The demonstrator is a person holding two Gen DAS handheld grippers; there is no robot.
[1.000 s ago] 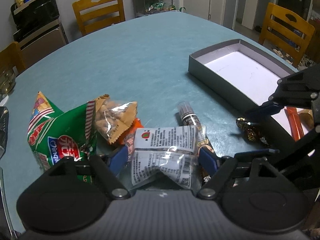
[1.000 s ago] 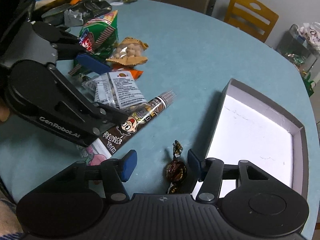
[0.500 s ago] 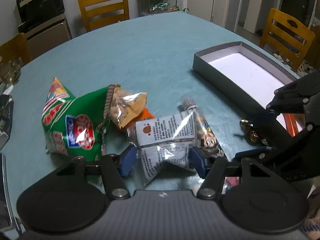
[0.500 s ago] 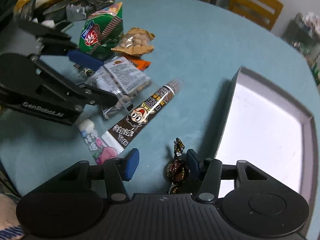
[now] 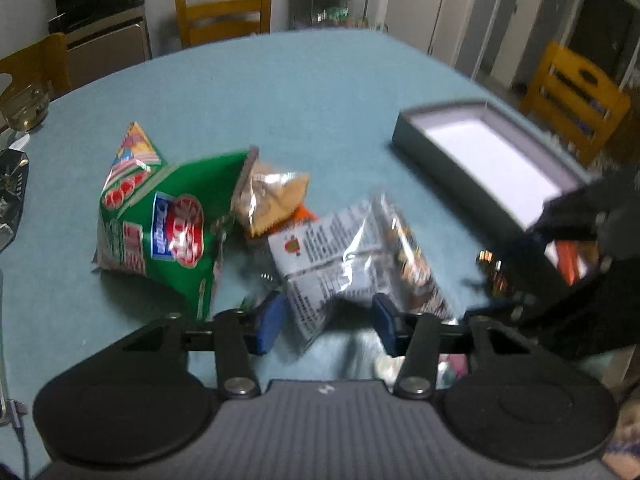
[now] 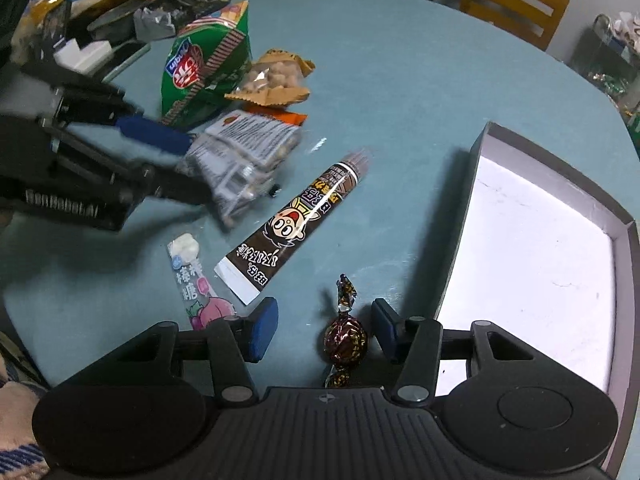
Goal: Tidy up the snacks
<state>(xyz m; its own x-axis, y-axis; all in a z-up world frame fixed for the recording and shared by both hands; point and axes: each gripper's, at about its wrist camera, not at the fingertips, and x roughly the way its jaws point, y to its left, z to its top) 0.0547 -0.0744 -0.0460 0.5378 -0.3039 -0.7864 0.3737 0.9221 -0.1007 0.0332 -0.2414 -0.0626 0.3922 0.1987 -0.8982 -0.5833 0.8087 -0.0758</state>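
Your left gripper (image 5: 326, 318) is closing its jaws on the clear packet (image 5: 340, 248), which hangs lifted off the table (image 5: 280, 92). The right wrist view alone shows your right gripper (image 6: 324, 330) closing around the wrapped chocolate (image 6: 345, 342), pads not touching it, beside the open box (image 6: 528, 248) and near the brown tube (image 6: 296, 220).
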